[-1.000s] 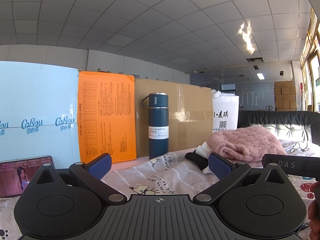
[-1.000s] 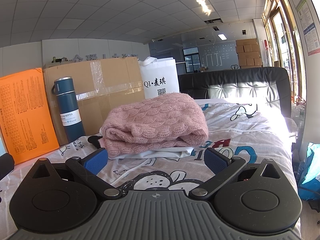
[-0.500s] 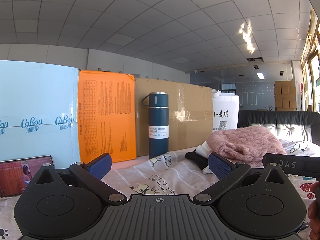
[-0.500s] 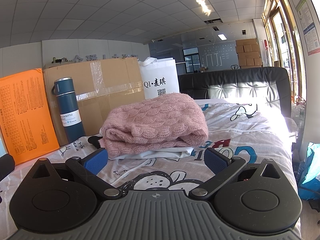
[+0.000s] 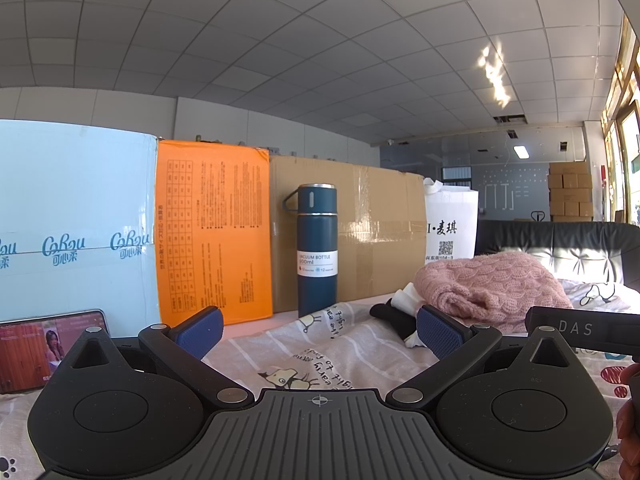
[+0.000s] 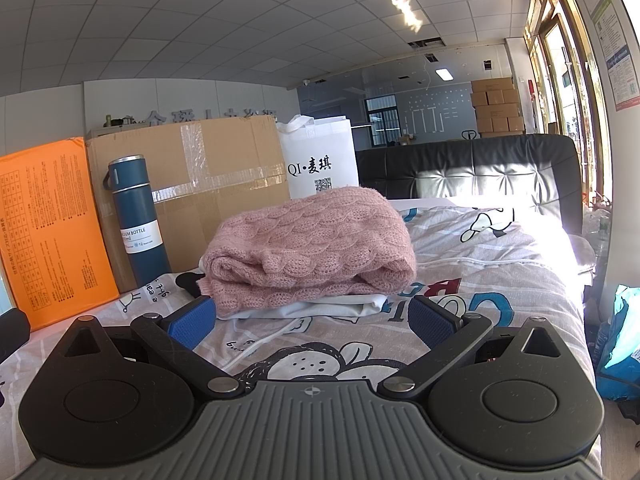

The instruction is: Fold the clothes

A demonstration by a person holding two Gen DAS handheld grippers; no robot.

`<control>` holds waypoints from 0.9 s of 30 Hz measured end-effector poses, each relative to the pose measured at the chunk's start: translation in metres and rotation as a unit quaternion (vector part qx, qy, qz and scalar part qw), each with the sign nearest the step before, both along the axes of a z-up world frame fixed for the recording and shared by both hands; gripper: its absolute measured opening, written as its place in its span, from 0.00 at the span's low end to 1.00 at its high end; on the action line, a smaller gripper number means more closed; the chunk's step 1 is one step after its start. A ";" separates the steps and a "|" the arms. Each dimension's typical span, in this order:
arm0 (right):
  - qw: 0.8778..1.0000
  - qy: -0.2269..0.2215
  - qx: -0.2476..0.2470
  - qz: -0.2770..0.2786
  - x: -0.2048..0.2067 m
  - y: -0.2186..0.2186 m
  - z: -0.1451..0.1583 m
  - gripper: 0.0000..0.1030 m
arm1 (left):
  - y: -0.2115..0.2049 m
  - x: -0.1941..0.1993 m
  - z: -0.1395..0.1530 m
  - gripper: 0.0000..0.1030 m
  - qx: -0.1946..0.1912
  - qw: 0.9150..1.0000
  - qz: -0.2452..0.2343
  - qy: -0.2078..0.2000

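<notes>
A folded pink knit sweater lies on top of a folded white garment on the cartoon-print bed sheet. A black garment pokes out beside the pile in the left wrist view, where the sweater sits to the right. My right gripper is open and empty, just in front of the pile. My left gripper is open and empty, over bare sheet left of the pile. The right gripper's body shows at the right edge.
A blue vacuum bottle stands against a cardboard box, with an orange box and a light blue box to its left. A phone leans at the left. A white bag and black headboard stand behind.
Neither gripper nor the clothes have visibly moved. Only the picture on the phone screen has changed.
</notes>
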State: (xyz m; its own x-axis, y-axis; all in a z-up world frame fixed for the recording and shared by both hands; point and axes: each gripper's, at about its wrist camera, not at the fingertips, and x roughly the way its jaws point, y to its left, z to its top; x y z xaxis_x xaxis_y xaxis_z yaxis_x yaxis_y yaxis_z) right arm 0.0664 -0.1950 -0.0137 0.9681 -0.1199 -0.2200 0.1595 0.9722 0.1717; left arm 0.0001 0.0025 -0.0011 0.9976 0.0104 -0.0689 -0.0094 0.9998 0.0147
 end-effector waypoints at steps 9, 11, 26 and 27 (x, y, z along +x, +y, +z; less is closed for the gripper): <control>1.000 -0.007 0.002 -0.001 -0.002 -0.001 0.001 1.00 | 0.000 -0.001 0.000 1.00 -0.001 1.000 0.000 -0.002; 1.000 -0.017 0.004 -0.001 -0.006 -0.001 0.002 1.00 | 0.000 0.000 0.000 1.00 -0.001 1.000 0.000 -0.002; 0.999 -0.036 0.015 0.018 -0.010 -0.003 0.003 1.00 | 0.004 0.001 0.000 1.00 -0.009 1.000 0.001 0.001; 0.999 -0.036 0.015 0.018 -0.010 -0.003 0.003 1.00 | 0.004 0.001 0.000 1.00 -0.009 1.000 0.001 0.001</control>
State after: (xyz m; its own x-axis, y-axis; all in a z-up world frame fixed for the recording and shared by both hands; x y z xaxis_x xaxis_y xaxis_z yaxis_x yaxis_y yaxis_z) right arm 0.0562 -0.1984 -0.0111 0.9851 -0.0783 -0.1532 0.1099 0.9714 0.2104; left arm 0.0007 0.0066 -0.0013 0.9974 0.0117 -0.0706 -0.0120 0.9999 -0.0036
